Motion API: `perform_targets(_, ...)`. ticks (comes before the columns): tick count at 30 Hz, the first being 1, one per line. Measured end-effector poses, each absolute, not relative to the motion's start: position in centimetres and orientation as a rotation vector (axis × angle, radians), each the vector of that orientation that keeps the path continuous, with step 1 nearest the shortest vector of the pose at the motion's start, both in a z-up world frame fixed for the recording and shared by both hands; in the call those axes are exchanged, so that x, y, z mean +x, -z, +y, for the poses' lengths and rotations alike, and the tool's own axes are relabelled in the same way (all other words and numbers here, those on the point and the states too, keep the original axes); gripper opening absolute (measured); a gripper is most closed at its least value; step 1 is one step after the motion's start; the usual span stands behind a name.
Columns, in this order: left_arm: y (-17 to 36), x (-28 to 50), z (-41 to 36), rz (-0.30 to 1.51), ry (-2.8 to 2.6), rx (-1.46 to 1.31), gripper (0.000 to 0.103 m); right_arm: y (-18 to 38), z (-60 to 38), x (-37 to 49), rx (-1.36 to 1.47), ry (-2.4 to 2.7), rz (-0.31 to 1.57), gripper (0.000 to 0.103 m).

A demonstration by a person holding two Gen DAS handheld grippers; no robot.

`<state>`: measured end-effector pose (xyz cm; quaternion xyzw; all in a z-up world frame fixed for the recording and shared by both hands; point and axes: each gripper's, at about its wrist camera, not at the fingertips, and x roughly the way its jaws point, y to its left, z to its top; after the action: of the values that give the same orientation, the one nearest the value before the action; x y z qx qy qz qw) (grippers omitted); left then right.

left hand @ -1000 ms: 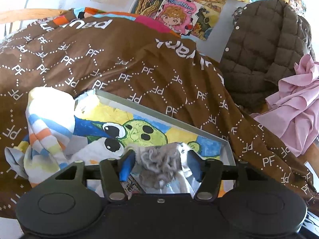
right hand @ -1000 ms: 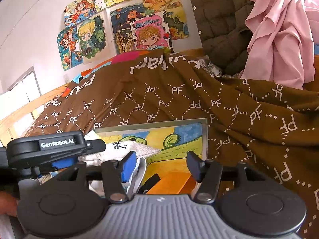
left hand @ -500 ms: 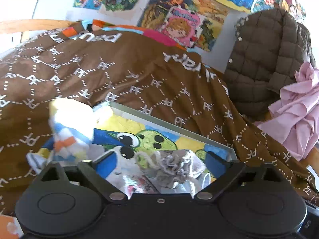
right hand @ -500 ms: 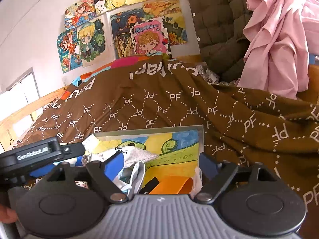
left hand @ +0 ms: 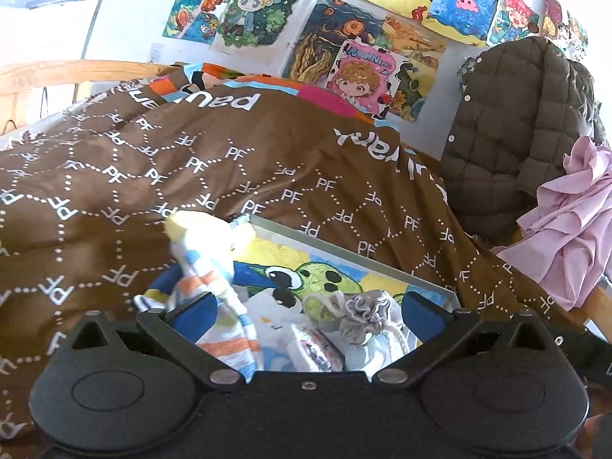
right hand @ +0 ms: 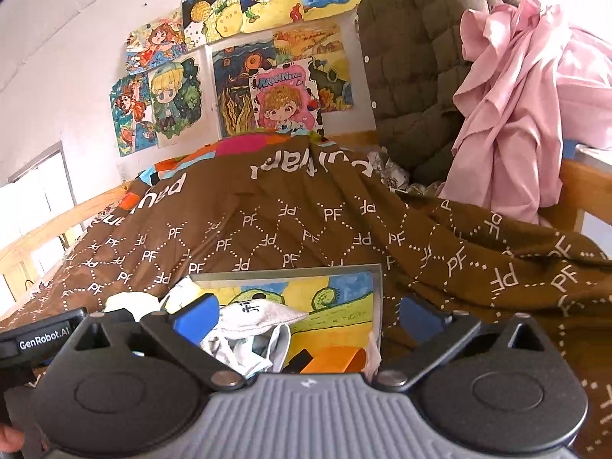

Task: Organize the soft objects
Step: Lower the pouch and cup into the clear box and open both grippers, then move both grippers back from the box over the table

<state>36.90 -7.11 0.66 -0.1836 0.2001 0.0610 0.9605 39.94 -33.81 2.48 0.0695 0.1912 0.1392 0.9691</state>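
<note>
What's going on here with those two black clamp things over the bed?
A person is sorting soft items into a picture-lined box lying on the brown blanket. Both hand-held tools, the left gripper and the right gripper, have just been opening and now stand wide, gripping nothing. A grey drawstring pouch and a striped sock lie in the box below the left one.

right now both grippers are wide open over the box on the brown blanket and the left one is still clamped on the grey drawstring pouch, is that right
Not quite. The left gripper is not clamped on the grey drawstring pouch: its jaws have just been opening, and the left wrist view shows the pouch lying free in the box. The right gripper is open too, over the brown blanket.
</note>
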Motion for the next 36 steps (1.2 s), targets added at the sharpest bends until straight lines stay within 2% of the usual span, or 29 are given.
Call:
perform_targets(13, -2.9, 31.5, -6.6, 0.395, -0.14, -0.382, 0.102, -4.6, -32.3, 34.2, 0.027, -0.282, 0.372, 0.103)
perform_targets(36, -3.0, 21.9, -4.8, 0.397, -0.137, -0.362, 0.102, -2.7, -29.8, 24.3, -0.036, -0.251, 0.413, 0.103)
